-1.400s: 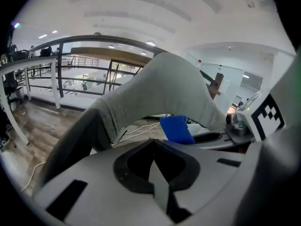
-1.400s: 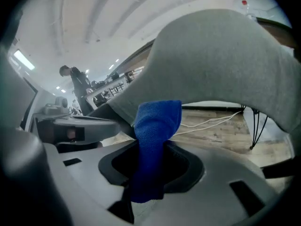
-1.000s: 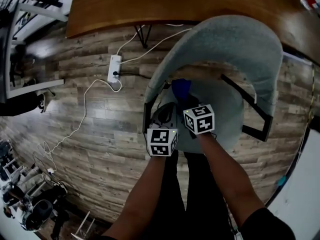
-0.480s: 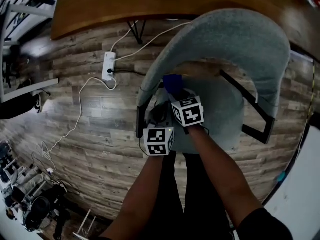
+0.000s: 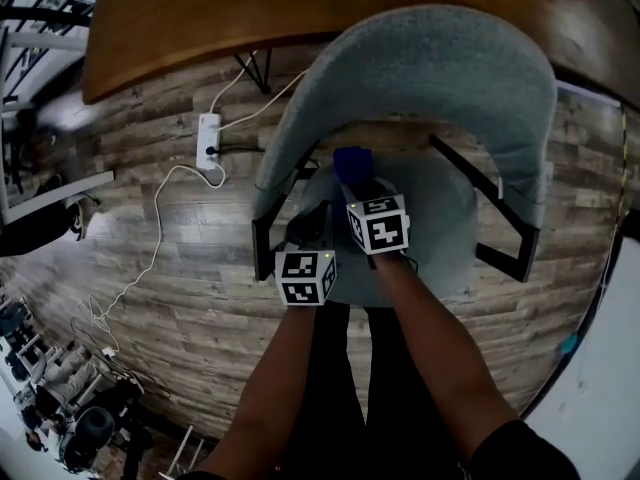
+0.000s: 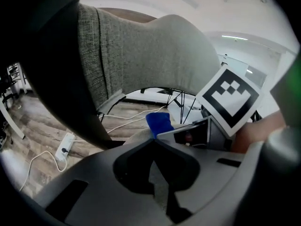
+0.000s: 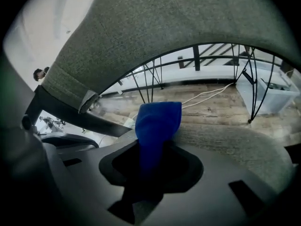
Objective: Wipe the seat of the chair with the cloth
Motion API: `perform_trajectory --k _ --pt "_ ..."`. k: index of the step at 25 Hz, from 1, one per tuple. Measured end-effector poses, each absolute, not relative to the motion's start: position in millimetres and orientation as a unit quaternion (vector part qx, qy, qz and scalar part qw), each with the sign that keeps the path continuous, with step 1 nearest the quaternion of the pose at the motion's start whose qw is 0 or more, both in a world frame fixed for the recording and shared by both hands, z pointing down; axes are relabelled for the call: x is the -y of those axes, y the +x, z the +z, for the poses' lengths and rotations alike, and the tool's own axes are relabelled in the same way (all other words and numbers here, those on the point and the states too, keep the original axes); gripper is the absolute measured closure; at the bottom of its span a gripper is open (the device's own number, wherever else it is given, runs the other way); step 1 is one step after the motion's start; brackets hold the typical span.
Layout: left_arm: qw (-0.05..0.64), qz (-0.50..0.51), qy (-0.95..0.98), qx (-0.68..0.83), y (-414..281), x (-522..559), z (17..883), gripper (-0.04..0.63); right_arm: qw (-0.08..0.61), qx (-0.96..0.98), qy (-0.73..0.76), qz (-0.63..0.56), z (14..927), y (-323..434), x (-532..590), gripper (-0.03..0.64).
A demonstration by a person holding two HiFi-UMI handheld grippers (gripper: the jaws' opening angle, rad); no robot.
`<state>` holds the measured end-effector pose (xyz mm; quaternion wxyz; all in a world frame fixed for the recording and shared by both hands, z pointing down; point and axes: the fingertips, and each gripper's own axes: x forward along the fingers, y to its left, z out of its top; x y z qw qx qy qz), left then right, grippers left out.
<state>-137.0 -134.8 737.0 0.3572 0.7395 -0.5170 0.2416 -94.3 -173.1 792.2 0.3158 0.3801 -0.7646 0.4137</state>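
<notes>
The chair has a grey fabric seat (image 5: pixel 440 218), a curved grey back (image 5: pixel 440 68) and a black frame. My right gripper (image 5: pixel 356 184) is shut on a blue cloth (image 5: pixel 351 162), which rests on the rear left part of the seat. In the right gripper view the cloth (image 7: pixel 157 121) sticks out past the jaws onto the seat (image 7: pixel 230 142), under the chair back (image 7: pixel 188 22). My left gripper (image 5: pixel 308 228) hovers at the seat's left edge, shut and holding nothing. Its own view shows the left gripper (image 6: pixel 153 144), the cloth (image 6: pixel 159 123) and the right gripper's marker cube (image 6: pixel 229 96).
A wooden table (image 5: pixel 300 8) stands just behind the chair. A white power strip (image 5: pixel 207 140) and white cables (image 5: pixel 150 258) lie on the wood floor to the left. The black armrest frame (image 5: pixel 500 218) borders the seat's right side. The person's legs are below the seat's front edge.
My right gripper has slid the cloth a little left and toward the back of the seat. The left gripper has barely moved relative to the chair.
</notes>
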Motion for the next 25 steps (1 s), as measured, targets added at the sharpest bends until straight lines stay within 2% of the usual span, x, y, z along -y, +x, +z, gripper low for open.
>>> perform_trajectory --k 25 --pt "0.335 0.265 0.792 0.436 -47 133 730 0.597 0.285 0.674 0.518 0.443 796 94 176 0.482"
